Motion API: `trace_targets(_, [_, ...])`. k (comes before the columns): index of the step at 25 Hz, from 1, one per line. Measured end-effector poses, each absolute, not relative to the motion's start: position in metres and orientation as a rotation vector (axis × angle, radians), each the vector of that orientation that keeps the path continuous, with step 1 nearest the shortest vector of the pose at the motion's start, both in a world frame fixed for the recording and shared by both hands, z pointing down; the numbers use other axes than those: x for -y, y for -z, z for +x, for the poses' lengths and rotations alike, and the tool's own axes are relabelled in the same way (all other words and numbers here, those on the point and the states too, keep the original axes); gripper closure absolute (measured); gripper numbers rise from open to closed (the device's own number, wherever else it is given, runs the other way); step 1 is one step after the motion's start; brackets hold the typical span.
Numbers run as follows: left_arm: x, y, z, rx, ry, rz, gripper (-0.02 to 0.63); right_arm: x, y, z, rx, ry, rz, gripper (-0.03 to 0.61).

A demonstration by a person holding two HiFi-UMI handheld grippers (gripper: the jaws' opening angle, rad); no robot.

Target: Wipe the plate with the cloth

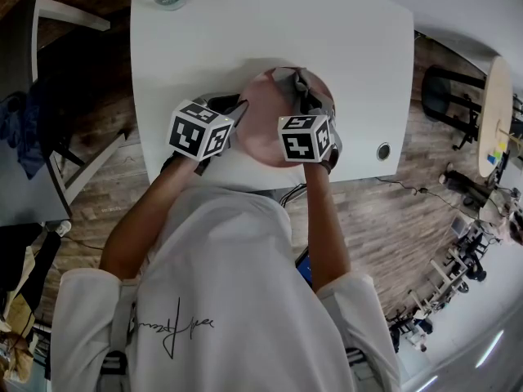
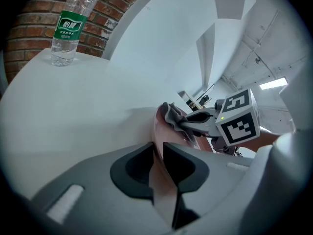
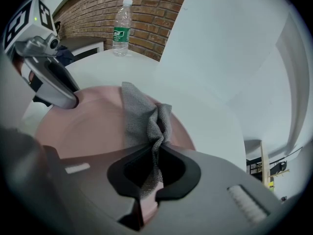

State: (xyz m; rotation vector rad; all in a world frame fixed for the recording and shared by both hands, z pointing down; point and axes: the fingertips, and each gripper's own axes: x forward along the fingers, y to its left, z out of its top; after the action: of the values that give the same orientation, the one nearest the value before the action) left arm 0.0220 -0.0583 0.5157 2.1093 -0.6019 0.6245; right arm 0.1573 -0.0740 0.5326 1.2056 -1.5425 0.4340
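Plate (image 1: 261,131), pink, centre frame: rigid, likely slippery and breakable; left gripper (image 2: 157,155) is pinching its rim. Cloth (image 3: 142,114), grey, soft, light: right gripper (image 3: 155,153) is clamping its bunched fold.

Pink plate (image 3: 93,126); grey cloth (image 3: 139,116); white table (image 1: 245,47); clear bottle (image 2: 66,28), green label.
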Motion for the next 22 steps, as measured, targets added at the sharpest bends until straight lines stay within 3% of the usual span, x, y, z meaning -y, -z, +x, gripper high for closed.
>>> trace_targets(22, [0.059,-0.514,0.023,0.61,-0.643,2.124,0.535,0.081,-0.532,0.139,1.573,-0.366,1.167,0.56])
